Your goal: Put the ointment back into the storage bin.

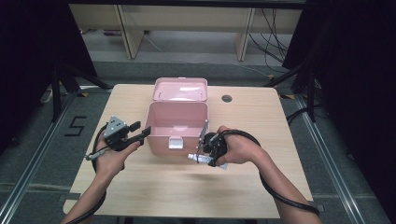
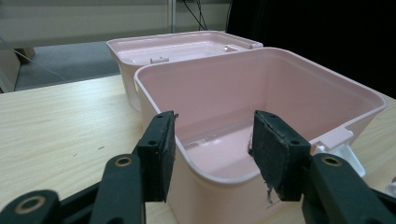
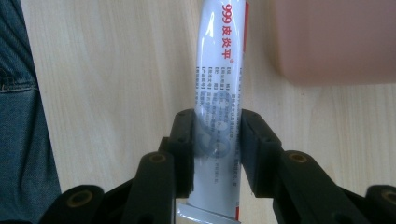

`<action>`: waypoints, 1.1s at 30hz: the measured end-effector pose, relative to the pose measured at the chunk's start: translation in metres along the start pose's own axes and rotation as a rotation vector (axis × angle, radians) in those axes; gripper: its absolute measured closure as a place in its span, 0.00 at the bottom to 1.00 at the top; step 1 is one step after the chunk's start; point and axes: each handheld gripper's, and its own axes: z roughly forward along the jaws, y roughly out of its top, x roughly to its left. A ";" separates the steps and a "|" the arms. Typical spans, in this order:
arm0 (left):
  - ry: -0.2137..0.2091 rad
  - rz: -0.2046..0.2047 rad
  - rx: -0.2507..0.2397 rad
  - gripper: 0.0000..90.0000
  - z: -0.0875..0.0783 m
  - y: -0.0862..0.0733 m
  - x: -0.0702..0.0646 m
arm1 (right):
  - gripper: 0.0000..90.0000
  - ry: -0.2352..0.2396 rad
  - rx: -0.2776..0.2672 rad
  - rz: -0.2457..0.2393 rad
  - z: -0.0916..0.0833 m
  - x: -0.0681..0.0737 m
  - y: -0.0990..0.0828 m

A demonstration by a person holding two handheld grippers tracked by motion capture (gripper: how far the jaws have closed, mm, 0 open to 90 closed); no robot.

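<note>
An open pink box stands mid-table with its lid folded back behind it; its inside looks bare. My left gripper is at the box's front left corner, jaws open, and that corner lies between the pads. Whether they touch the wall I cannot tell. My right gripper is shut on a white tube with red print, just in front of the box's right corner. The tube lies low over the table, cap end toward the left.
A white latch hangs on the box's front wall. A round cable hole sits at the table's back right. Blue denim shows beside the table edge. Bare wood stretches in front of the hands.
</note>
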 end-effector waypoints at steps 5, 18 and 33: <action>0.000 0.000 -0.001 0.55 0.000 0.001 0.000 | 0.77 -0.006 0.000 0.010 -0.004 0.000 0.001; -0.001 -0.001 -0.002 0.55 0.000 0.001 0.000 | 0.77 -0.029 -0.007 -0.007 -0.015 -0.004 0.004; -0.003 0.002 -0.003 0.55 0.000 0.000 -0.001 | 0.77 -0.046 -0.010 -0.022 -0.026 -0.008 0.008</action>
